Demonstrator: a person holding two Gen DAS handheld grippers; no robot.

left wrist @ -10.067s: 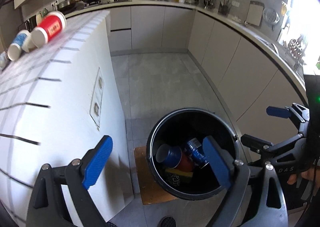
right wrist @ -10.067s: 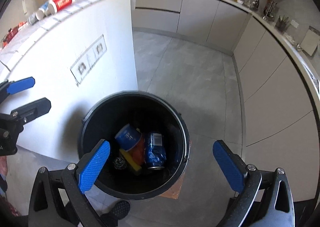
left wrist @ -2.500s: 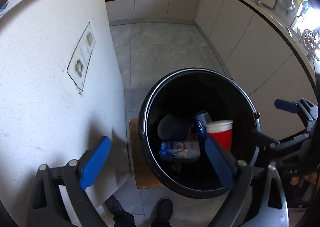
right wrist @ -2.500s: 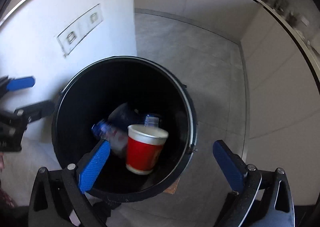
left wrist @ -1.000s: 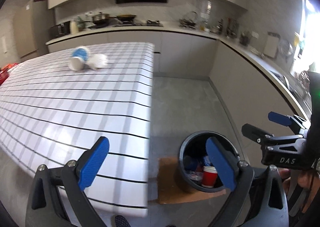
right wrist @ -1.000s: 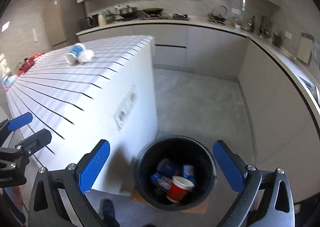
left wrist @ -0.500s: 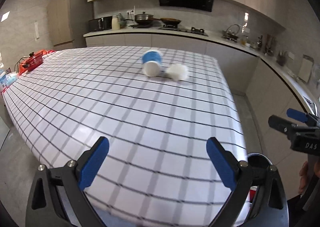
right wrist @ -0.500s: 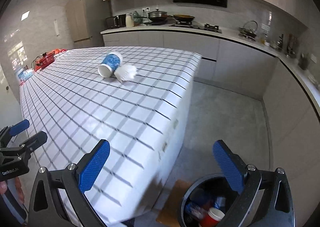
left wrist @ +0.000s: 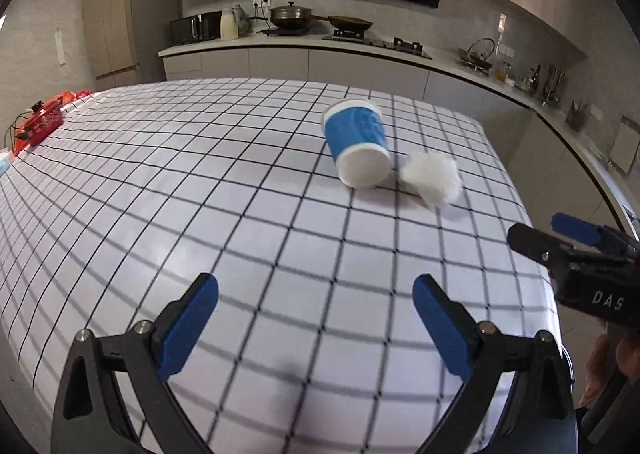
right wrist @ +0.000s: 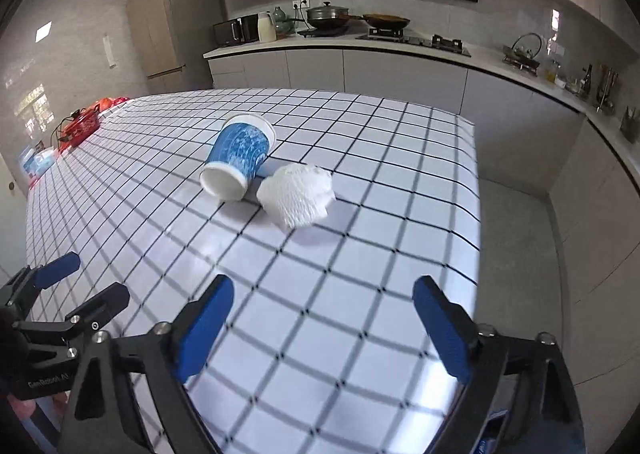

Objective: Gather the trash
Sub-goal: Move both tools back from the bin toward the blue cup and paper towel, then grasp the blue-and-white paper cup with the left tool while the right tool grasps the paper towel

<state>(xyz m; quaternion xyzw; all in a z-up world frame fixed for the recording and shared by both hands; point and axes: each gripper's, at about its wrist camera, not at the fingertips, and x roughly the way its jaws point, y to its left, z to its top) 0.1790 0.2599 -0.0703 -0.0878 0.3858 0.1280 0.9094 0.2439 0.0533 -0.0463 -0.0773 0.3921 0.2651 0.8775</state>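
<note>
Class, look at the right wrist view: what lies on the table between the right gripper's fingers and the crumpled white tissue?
Nothing: only bare checked tablecloth separates the right gripper, its jaws closing on nothing, from the crumpled tissue. The right wrist view shows this.

"DAS" reads in pale letters on the black body of my right gripper (left wrist: 576, 230); my left gripper (right wrist: 76, 290) carries small print, roughly "GenRobot.AI". The blue cup's (left wrist: 357, 142) print is unreadable.

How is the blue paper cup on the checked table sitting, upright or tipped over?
Tipped over. The blue paper cup lies on its side on the checked tablecloth, beside the crumpled white tissue.
</note>
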